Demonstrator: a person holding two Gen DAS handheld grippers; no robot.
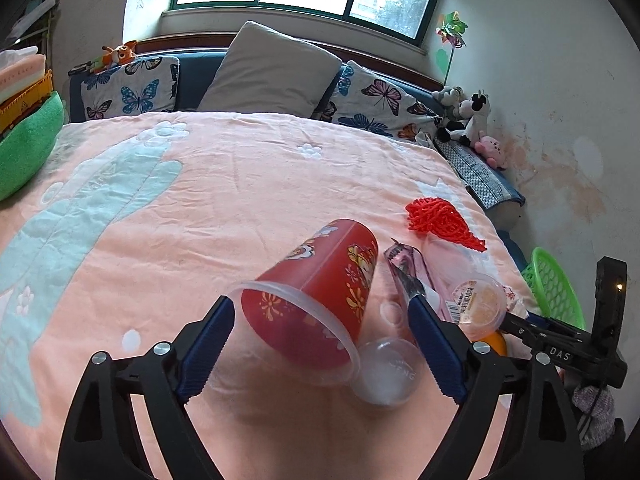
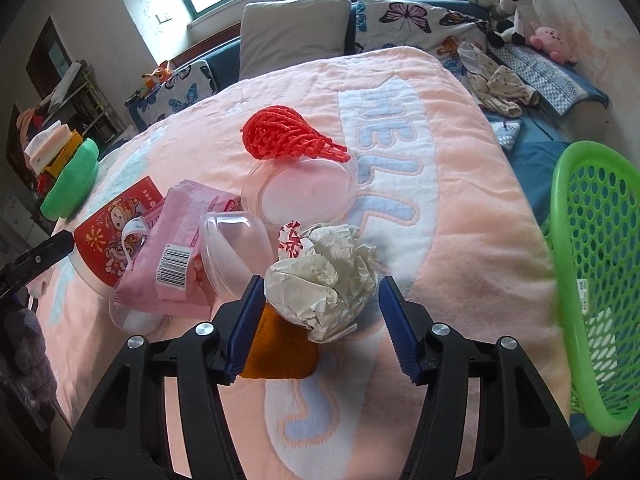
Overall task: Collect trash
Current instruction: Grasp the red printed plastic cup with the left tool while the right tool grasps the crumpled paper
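Well, both tools agape: left tool (image 1: 320, 322) straddles red cup (image 1: 320, 292); blanket (image 2: 460, 240) reads possibly "HELLO".

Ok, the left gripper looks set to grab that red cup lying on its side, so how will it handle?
The red cup is thin, translucent plastic, so it is probably light and may flex if squeezed. Lying tipped on the soft blanket, it could roll when nudged. The left gripper straddles its rim, open.

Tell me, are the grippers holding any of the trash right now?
No, nothing is held. The left gripper is open around the red cup, and the right gripper is open around the crumpled paper ball, not squeezing it yet.
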